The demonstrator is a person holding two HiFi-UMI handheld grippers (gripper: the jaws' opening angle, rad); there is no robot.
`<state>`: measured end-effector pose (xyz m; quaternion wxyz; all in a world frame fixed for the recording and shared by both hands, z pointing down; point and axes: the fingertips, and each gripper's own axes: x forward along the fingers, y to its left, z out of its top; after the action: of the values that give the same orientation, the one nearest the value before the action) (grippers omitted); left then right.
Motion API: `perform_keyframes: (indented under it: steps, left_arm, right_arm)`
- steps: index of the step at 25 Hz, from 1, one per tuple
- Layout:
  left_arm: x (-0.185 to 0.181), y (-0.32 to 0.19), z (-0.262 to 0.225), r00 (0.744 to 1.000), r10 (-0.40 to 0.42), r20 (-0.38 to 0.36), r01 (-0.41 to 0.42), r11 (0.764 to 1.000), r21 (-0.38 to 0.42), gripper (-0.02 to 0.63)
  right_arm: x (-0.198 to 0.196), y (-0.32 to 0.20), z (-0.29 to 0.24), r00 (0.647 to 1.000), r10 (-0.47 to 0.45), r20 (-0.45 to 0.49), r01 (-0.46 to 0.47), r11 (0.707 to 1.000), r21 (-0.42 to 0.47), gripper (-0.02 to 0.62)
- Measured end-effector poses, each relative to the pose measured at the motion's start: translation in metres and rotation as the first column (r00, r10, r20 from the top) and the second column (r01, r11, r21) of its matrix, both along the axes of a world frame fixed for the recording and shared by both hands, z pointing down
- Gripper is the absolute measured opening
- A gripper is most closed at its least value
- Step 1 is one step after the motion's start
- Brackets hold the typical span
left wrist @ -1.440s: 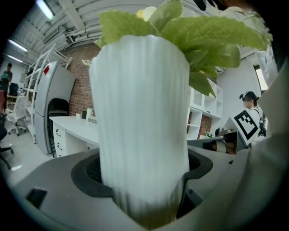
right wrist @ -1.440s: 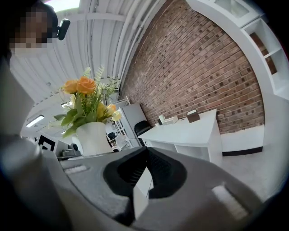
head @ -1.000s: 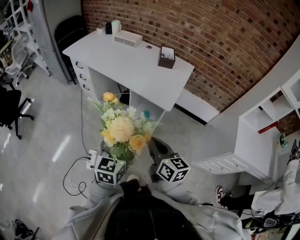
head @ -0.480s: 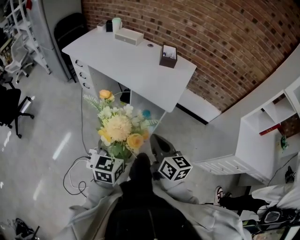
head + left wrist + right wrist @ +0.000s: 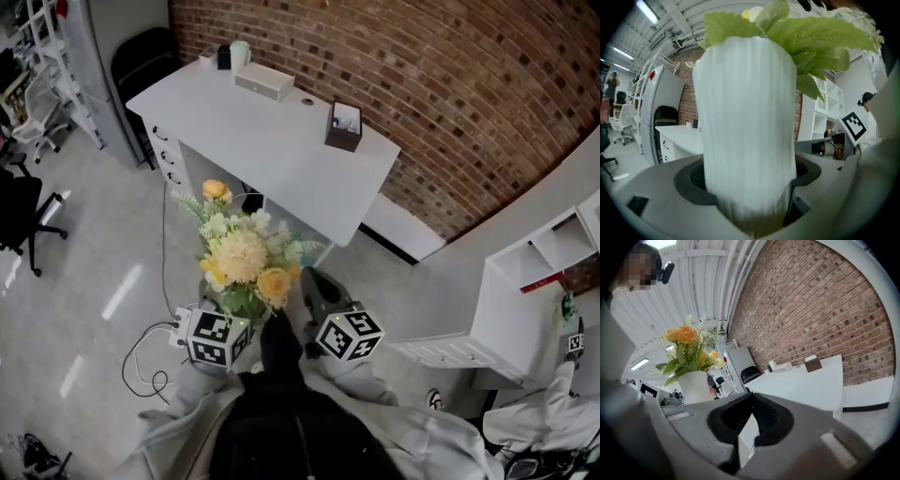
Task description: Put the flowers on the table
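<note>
A bunch of yellow, orange and white flowers (image 5: 244, 258) stands in a ribbed white vase (image 5: 750, 131). My left gripper (image 5: 232, 317) is shut on the vase, holding it upright above the floor; its jaws sit wide round the vase's lower part. In the head view the blooms hide the vase. My right gripper (image 5: 314, 289) is just right of the flowers, shut and empty, its pads meeting at the tips (image 5: 751, 395). The white table (image 5: 262, 131) lies ahead against the brick wall. The right gripper view also shows the flowers (image 5: 686, 341) and the table (image 5: 806, 380).
On the table are a brown box (image 5: 344, 127), a long white box (image 5: 262, 82) and a pale mug (image 5: 240, 52). A black chair (image 5: 141, 66) stands at the table's left end. A power strip with cables (image 5: 178, 323) lies on the floor. White shelving (image 5: 525, 300) is at the right.
The view has shifted a little toward the table, and a dark leg has stepped forward between the grippers. The flowers stay in the left gripper's hold.
</note>
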<state>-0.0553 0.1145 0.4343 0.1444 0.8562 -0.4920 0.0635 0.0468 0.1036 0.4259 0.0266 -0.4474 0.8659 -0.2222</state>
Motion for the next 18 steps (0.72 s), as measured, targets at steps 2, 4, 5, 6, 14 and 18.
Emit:
perform_keyframes:
  steps: [2, 4, 5, 6, 14, 18]
  left_arm:
    - [-0.002, -0.017, -0.001, 1.000, -0.014, -0.001, 0.014, 1.000, -0.004, 0.443]
    - [-0.003, -0.033, -0.002, 1.000, -0.028, 0.002, 0.028, 1.000, -0.006, 0.443]
    - [-0.003, -0.041, -0.001, 0.999, -0.033, 0.004, 0.033, 0.999, -0.008, 0.443]
    - [-0.002, -0.048, 0.000, 0.999, -0.036, 0.004, 0.036, 0.999, -0.009, 0.443]
    - [0.000, -0.114, 0.008, 0.997, -0.079, -0.002, 0.079, 0.997, -0.021, 0.443]
    - [0.005, -0.149, 0.008, 0.996, -0.086, -0.004, 0.086, 0.996, -0.034, 0.443]
  right_arm:
    - [-0.002, -0.018, -0.002, 1.000, -0.007, 0.003, 0.007, 1.000, 0.001, -0.001]
    - [-0.004, -0.035, -0.005, 1.000, -0.014, 0.007, 0.014, 1.000, 0.005, -0.001]
    - [-0.004, -0.043, -0.005, 1.000, -0.018, 0.008, 0.018, 1.000, 0.007, -0.001]
    - [-0.004, -0.051, -0.003, 1.000, -0.022, 0.008, 0.022, 1.000, 0.006, -0.001]
    - [0.001, -0.117, 0.008, 0.999, -0.053, 0.002, 0.053, 0.998, -0.021, -0.001]
    - [0.001, -0.154, 0.006, 0.997, -0.078, 0.001, 0.078, 0.997, -0.028, -0.001]
